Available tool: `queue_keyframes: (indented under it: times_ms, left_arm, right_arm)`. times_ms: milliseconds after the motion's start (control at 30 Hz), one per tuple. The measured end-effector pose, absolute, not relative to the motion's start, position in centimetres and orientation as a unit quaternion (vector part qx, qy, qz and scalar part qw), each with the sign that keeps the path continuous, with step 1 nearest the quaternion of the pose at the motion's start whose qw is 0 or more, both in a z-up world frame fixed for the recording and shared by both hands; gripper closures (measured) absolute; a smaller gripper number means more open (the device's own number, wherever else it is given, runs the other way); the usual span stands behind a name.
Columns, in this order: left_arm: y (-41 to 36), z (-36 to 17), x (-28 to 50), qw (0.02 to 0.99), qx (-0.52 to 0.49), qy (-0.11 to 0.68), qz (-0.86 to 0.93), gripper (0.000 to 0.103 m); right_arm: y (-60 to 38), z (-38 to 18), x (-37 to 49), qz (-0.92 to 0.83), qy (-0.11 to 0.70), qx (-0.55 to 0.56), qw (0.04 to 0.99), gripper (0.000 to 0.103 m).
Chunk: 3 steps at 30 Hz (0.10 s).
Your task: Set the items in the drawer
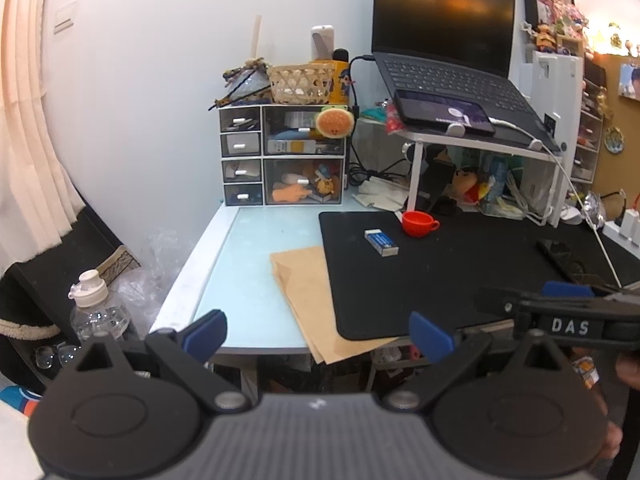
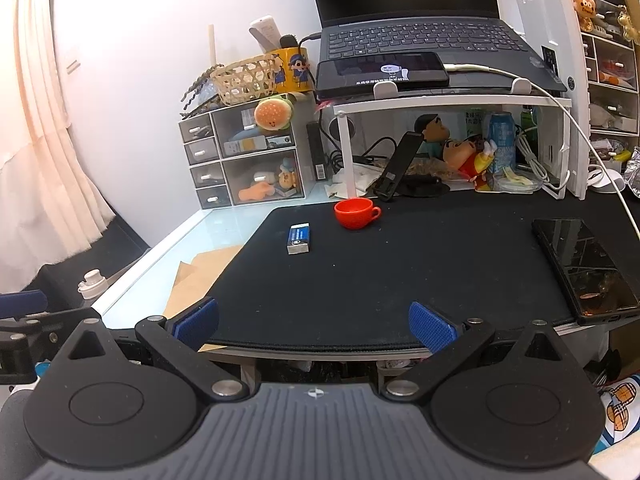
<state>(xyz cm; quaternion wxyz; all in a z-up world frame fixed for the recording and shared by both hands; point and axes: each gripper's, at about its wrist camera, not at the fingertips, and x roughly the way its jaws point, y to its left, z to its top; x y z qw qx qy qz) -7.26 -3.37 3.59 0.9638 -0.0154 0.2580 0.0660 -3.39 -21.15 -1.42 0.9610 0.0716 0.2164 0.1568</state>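
- Both the left gripper and right gripper hover spread wide, empty, at the tabletop's near edge.
- Eraser and red cup lie well ahead on the black mat.

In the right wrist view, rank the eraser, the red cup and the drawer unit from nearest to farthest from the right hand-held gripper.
From the right hand-held gripper, open at the desk's near edge:
1. Eraser, on the black mat, slightly left of centre.
2. Red cup, just beyond the eraser, near the mat's back edge.
3. Drawer unit, at the back left against the wall.
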Motion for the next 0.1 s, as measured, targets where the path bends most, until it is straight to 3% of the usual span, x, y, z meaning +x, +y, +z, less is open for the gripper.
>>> queue_keyframes:
  times_ms: [100]
  left_arm:
    - [-3.27,3.7,-7.34,0.964,-0.021,0.258,0.058,0.003]
  right_arm:
    - [-21.16,-1.52,-3.51,0.159,0.216,0.07,0.961,0.0]
